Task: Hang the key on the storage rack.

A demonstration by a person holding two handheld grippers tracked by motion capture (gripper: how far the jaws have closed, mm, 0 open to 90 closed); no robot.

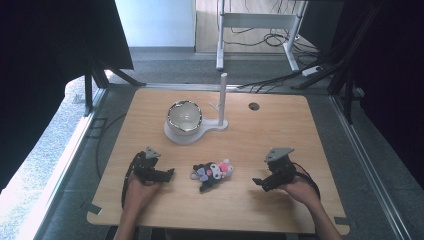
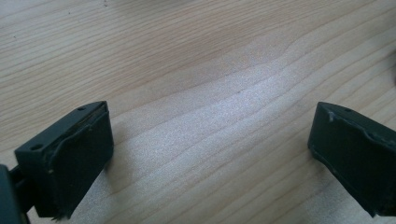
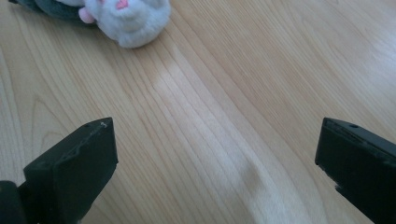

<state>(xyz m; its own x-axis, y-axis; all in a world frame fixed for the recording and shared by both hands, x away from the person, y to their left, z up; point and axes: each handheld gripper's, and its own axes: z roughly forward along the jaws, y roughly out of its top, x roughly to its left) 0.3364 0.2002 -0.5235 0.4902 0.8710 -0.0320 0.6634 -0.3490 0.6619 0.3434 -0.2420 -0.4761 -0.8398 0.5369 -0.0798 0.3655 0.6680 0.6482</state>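
Plush toy [image 1: 212, 173] lying on the wooden table [image 1: 280, 135] at lower centre of the high view, between both grippers and touching neither; also at upper left of the right gripper view. Left gripper [image 1: 169, 173] at lower left, jaws spread wide over bare wood, empty. Right gripper [image 1: 257, 181] at lower right, jaws likewise wide apart, empty; metal bowl [image 1: 184, 116] on white stand [image 1: 220, 107] at upper centre.

Plush toy [image 1: 212, 173] coloured black, grey, pink, white. Counter [image 1: 280, 145] patterned in pale wood grain. Bowl [image 1: 184, 116] seen metallic silver on white stand [image 1: 220, 107].
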